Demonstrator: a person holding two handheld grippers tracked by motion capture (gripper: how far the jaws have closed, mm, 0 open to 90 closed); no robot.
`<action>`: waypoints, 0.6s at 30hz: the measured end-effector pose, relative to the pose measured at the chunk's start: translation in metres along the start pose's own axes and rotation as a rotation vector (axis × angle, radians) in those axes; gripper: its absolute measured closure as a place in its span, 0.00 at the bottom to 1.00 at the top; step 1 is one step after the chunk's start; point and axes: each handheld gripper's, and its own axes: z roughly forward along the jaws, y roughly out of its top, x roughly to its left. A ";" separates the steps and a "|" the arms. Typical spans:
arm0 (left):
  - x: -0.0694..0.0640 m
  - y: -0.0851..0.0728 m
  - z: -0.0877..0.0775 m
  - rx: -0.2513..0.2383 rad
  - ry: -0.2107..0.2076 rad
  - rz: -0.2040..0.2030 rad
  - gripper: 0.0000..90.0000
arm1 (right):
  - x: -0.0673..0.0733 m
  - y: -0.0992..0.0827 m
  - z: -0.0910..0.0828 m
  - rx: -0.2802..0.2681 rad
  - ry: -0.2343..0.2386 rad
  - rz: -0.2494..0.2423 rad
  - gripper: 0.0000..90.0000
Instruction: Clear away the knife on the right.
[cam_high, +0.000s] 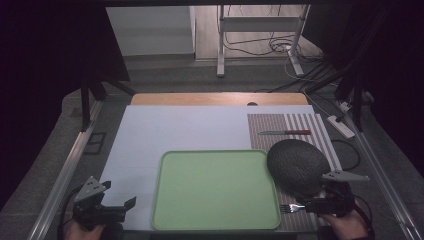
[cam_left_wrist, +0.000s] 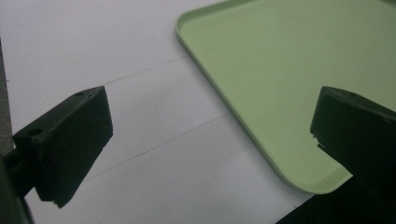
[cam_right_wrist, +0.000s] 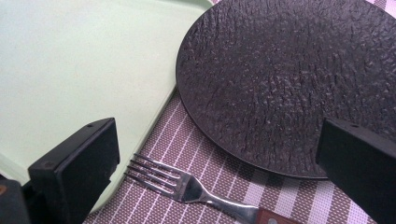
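Note:
A light green tray (cam_high: 215, 190) lies at the table's front middle, with nothing on it. A dark textured round plate (cam_high: 298, 165) rests on a striped placemat (cam_high: 310, 125) to the tray's right. A fork (cam_high: 289, 207) with a wooden handle lies on the mat in front of the plate, tines toward the tray. A knife (cam_high: 285, 132) with a red handle lies farther back on the mat. My right gripper (cam_high: 320, 204) hovers over the fork (cam_right_wrist: 196, 186), jaws wide open beside the plate (cam_right_wrist: 289, 79). My left gripper (cam_high: 122, 210) is open over the white sheet (cam_left_wrist: 116, 56), left of the tray (cam_left_wrist: 280, 70).
The white sheet (cam_high: 175, 130) covers most of the table, with a wooden board edge (cam_high: 215, 98) behind it. A metal rail (cam_high: 65, 175) runs along the left side. A power strip (cam_high: 340, 125) and cables (cam_high: 350, 150) lie at the right, and a stand's legs (cam_high: 260, 45) rise at the back.

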 end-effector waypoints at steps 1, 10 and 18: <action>0.000 0.000 0.000 0.000 0.000 0.000 0.00 | 0.000 0.000 0.000 -0.001 0.004 -0.001 0.00; 0.001 0.000 0.000 0.001 -0.001 -0.002 0.00 | 0.000 0.000 0.001 0.008 0.022 -0.002 0.00; 0.002 -0.001 0.000 0.002 -0.003 -0.014 0.00 | 0.000 0.001 0.001 0.014 0.027 -0.007 0.00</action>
